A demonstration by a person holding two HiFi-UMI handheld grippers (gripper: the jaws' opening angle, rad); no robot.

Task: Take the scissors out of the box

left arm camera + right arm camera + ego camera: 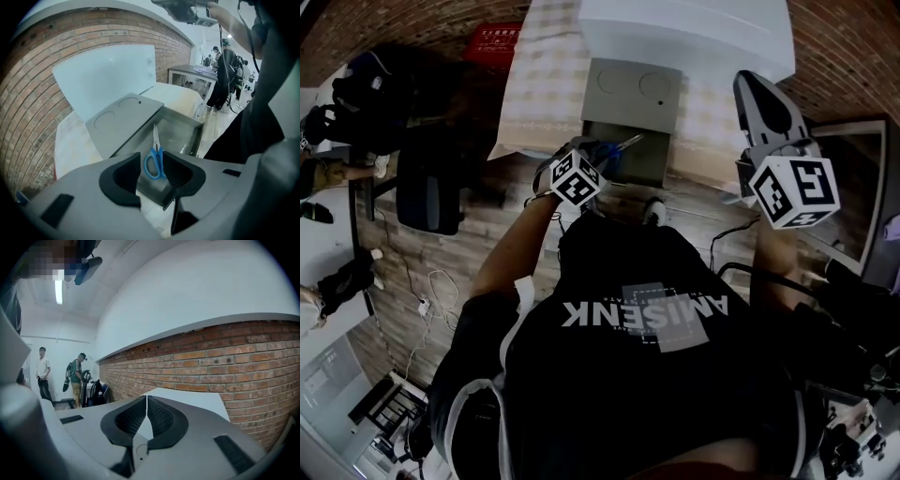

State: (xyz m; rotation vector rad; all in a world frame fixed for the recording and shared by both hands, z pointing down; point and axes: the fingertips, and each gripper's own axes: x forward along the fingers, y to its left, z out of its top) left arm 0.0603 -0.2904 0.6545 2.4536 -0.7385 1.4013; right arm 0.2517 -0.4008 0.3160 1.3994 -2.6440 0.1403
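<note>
L gripper (pixel 153 169) hangs tilted down over the open box (pixel 190 129) on the tabletop (pixel 75 140), jaws wide apart, nothing gripped. It's lined up w/ the scissors (pixel 154 157), which lie flat on the box floor, blue handles nearest, prob. so the pads can straddle the handles. Lid (pixel 124 119) stands folded back, giving access. R gripper (pixel 146 401) is raised off to the side, jaws together, empty, facing the brick wall (pixel 211 362), likely parked clear.

The scissors (pixel 156 146) with blue handles lie flat inside the open grey box (pixel 185 123), blades closed and pointing away.
</note>
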